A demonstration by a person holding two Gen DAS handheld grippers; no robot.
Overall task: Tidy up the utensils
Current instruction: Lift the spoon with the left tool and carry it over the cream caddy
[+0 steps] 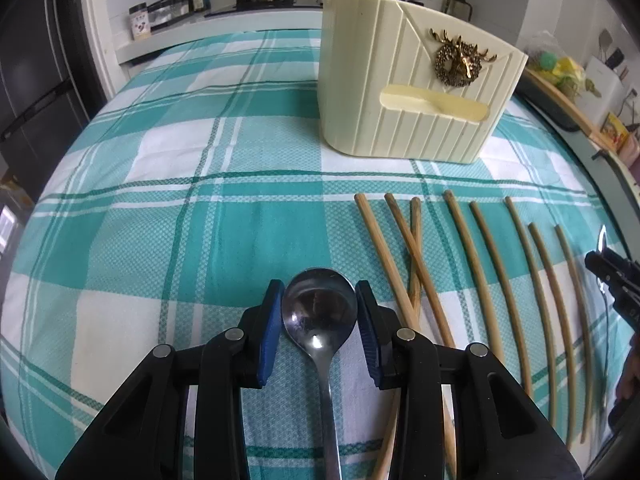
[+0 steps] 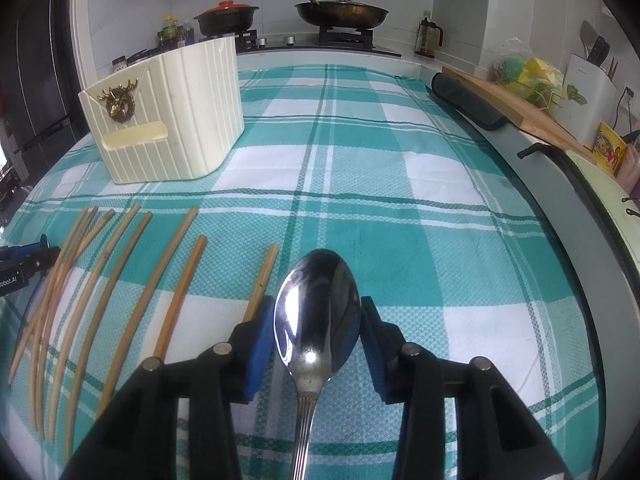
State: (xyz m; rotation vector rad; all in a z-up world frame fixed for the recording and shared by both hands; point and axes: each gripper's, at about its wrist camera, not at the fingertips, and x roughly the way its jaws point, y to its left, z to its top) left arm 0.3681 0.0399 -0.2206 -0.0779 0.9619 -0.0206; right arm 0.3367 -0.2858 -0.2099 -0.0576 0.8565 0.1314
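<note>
Where the checked cloth (image 2: 400, 184) ends, pans (image 2: 342, 10) sit on a stove (image 2: 344, 36).

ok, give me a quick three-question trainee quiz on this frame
1. True or false: the chopsticks already stand in the cream holder.
2. What is between the pads of the left gripper and the right gripper? A) one spoon each B) chopsticks C) nothing
3. What decorates the holder's front?
Key: 1 false, they lie on the checked cloth. 2 A: round spoon left, oval spoon right. 3 a gold deer-head ornament.
</note>
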